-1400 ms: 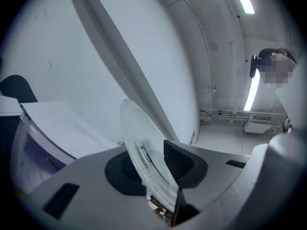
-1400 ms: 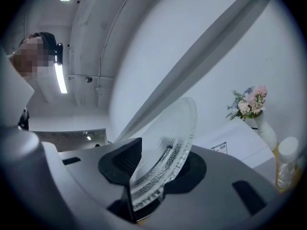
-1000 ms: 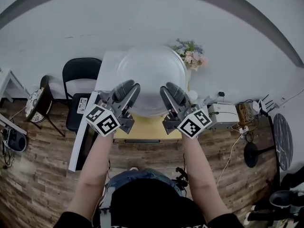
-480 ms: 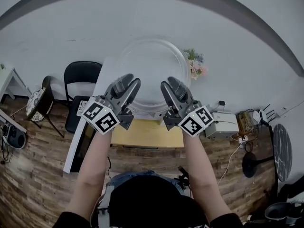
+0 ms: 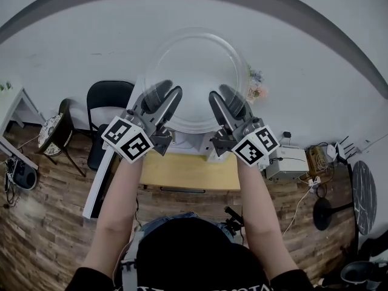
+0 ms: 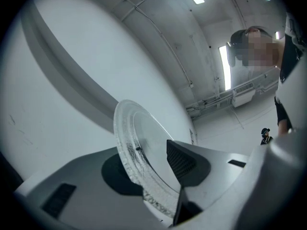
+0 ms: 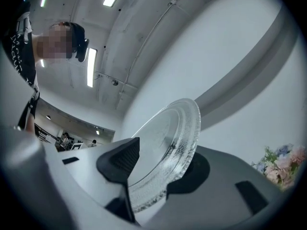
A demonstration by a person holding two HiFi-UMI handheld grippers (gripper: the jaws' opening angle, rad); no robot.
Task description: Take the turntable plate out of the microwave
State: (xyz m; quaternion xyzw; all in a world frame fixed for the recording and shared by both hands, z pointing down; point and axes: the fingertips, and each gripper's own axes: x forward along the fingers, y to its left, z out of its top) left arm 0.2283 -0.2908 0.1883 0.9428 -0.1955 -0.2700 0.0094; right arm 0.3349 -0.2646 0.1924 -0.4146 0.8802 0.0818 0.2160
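In the head view both forearms reach forward and angle upward, with the left gripper (image 5: 162,105) and right gripper (image 5: 225,108) holding the plate (image 5: 195,71) above the microwave (image 5: 191,143). In the left gripper view the jaws clamp the plate's rim. In the right gripper view the jaws have just been opening slightly, yet they press on the rim too.

- Clear glass on the turntable plate (image 5: 197,80), its rim pebbled with a fine raised texture.
- Pale grey on the jaws of the left gripper (image 5: 162,97) and right gripper (image 5: 227,100), with dark cross-hatched pads (image 6: 181,159) and black-and-white square markers on the cubes.
- Plain white on the wall (image 5: 315,71), crossed by one grey band.
- Brown wood planks across the floor (image 5: 48,223).
- Pale yellow on the tabletop (image 5: 188,171).
- Black on the chair (image 5: 109,99).
- Pink, white and pale blue in the flowers (image 7: 284,159).
- Blue on the jeans (image 5: 160,226).
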